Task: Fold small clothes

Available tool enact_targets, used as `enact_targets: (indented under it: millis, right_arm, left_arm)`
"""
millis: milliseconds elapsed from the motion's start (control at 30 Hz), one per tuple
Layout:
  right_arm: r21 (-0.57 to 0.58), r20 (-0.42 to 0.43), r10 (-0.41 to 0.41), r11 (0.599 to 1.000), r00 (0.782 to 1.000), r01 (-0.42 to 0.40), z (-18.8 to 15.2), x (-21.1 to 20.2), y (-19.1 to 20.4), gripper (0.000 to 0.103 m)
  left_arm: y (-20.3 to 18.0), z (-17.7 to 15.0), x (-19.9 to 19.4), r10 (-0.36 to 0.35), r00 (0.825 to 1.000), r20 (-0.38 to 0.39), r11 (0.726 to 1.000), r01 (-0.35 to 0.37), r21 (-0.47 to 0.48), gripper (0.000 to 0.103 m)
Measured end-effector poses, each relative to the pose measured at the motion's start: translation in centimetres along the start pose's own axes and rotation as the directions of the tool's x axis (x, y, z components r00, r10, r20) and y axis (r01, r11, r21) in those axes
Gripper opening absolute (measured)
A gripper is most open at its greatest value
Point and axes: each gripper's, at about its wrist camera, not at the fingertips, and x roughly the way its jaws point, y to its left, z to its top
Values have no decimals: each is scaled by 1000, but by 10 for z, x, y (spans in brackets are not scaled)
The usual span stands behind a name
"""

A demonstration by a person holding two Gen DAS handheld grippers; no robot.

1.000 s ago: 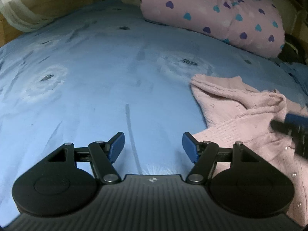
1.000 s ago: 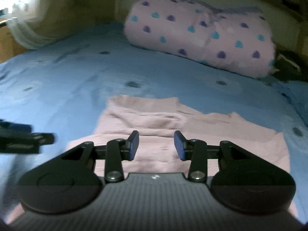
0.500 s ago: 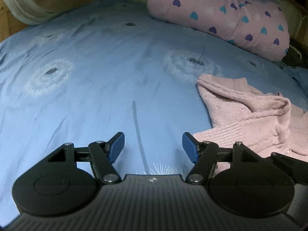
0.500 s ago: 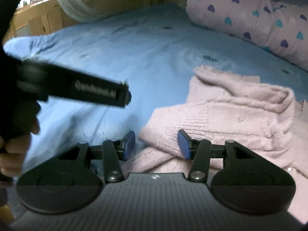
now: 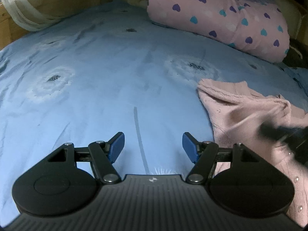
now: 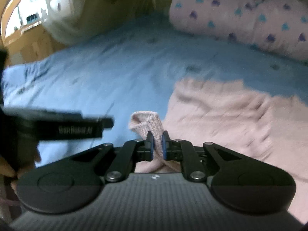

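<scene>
A pale pink knitted sweater (image 5: 240, 111) lies rumpled on the blue bedsheet (image 5: 115, 80), to the right in the left wrist view. My left gripper (image 5: 153, 147) hovers open over bare sheet, just left of the sweater, with nothing between its blue pads. In the right wrist view my right gripper (image 6: 157, 147) is shut on a ribbed sleeve cuff (image 6: 146, 122) of the sweater (image 6: 231, 119), and the cuff sticks up above the pads. The right gripper (image 5: 284, 134) shows as a dark blur at the right edge of the left wrist view. The left gripper's finger (image 6: 73, 128) crosses the right wrist view at the left.
A pink bolster with blue and purple hearts (image 5: 221, 17) lies across the far side of the bed. A white gauzy curtain (image 5: 21, 9) hangs at the far left beside a wooden frame. A hand (image 6: 7, 169) holds the left gripper's handle.
My right gripper has closed on the sweater's sleeve cuff, which was loose between open pads before. The right hand shifted and its view is blurred. The left gripper has stayed put and open.
</scene>
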Motion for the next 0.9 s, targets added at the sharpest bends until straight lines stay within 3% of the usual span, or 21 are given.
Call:
enact_targets:
  millis: [167, 400, 633, 900]
  right_arm:
    - [22, 114, -70, 997, 991, 68, 28, -43, -24, 12]
    - [127, 230, -210, 975, 950, 185, 48, -90, -81, 12]
    - [251, 239, -338, 927, 910, 278, 28, -117, -148, 12]
    - [418, 237, -467, 841, 852, 344, -5, -128, -237, 12]
  left_arm:
    - [-2, 2, 3, 2, 1000, 0, 1000, -2, 2, 71]
    - [-14, -1, 5, -19, 1000, 19, 999, 19, 33, 71]
    - [-39, 21, 12, -39, 998, 45, 998, 37, 52, 71]
    - [-106, 40, 55, -17, 1000, 17, 973, 12, 229, 72]
